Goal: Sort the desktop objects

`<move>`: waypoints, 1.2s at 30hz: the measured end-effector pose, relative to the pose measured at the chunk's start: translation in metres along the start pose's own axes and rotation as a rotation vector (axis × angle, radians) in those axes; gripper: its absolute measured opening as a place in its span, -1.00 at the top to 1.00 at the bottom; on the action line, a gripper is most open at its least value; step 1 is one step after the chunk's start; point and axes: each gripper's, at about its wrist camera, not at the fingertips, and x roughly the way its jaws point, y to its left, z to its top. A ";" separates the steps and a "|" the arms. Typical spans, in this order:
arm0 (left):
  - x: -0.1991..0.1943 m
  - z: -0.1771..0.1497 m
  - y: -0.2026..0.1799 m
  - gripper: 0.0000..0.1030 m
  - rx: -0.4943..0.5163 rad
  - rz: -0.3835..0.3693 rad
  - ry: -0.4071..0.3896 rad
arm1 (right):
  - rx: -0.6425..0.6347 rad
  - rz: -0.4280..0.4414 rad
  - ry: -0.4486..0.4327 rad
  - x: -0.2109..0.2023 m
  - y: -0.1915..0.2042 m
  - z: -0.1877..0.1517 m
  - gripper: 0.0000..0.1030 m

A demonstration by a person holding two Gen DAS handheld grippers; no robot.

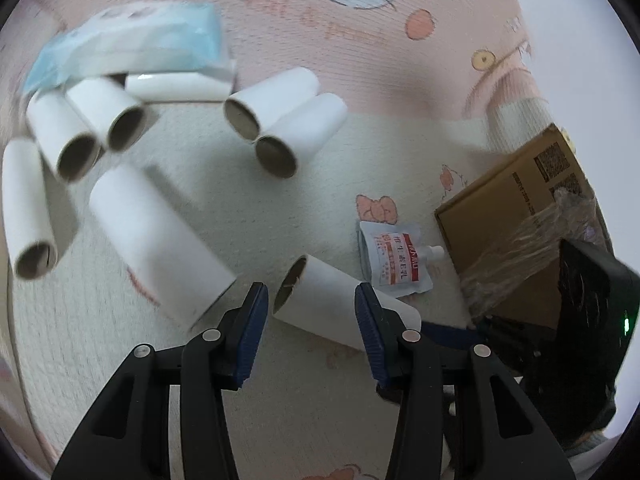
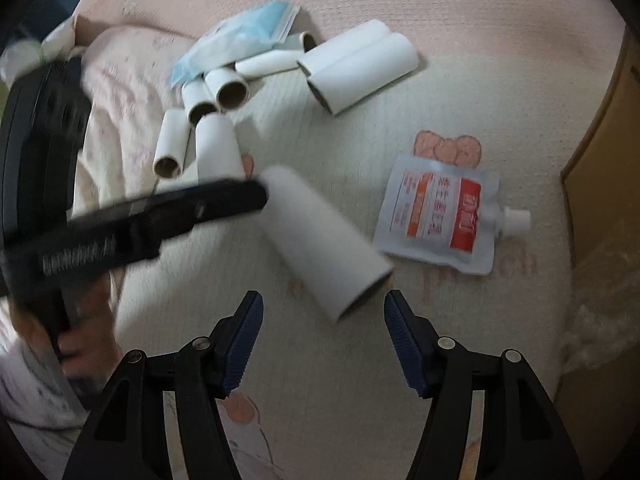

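Left wrist view shows the left hand-held gripper (image 1: pixel 311 322) spread wide around a white tube (image 1: pixel 332 300) without gripping it, the right hand-held gripper (image 2: pixel 323 328) likewise agape and empty.

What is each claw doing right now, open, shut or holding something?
Left claw: open, a white paper tube lying between its jaws, not gripped.
Right claw: open, empty, just short of that tube.
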 end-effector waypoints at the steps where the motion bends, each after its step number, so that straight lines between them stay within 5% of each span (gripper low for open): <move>1: 0.002 0.002 -0.002 0.05 0.007 -0.004 0.003 | -0.014 -0.022 -0.003 -0.001 0.001 -0.002 -0.18; 2: 0.004 0.002 -0.003 0.08 0.012 -0.010 0.009 | -0.023 -0.042 -0.007 -0.002 0.002 -0.003 -0.16; 5: 0.010 0.002 -0.006 0.23 0.020 0.003 0.043 | 0.000 -0.024 -0.012 -0.003 -0.002 -0.002 0.32; 9: 0.009 -0.002 -0.011 0.23 0.045 0.011 0.054 | 0.036 -0.005 -0.046 -0.007 -0.008 -0.001 0.47; 17: 0.002 -0.023 -0.021 0.23 0.073 0.018 0.099 | 0.011 -0.036 -0.010 0.003 -0.002 0.004 0.47; 24: -0.008 -0.016 -0.013 0.20 0.014 0.013 0.035 | -0.020 -0.047 0.004 0.001 0.004 0.004 0.46; 36: 0.010 0.000 -0.014 0.19 0.017 0.001 0.048 | 0.117 -0.015 -0.025 -0.013 -0.022 0.002 0.46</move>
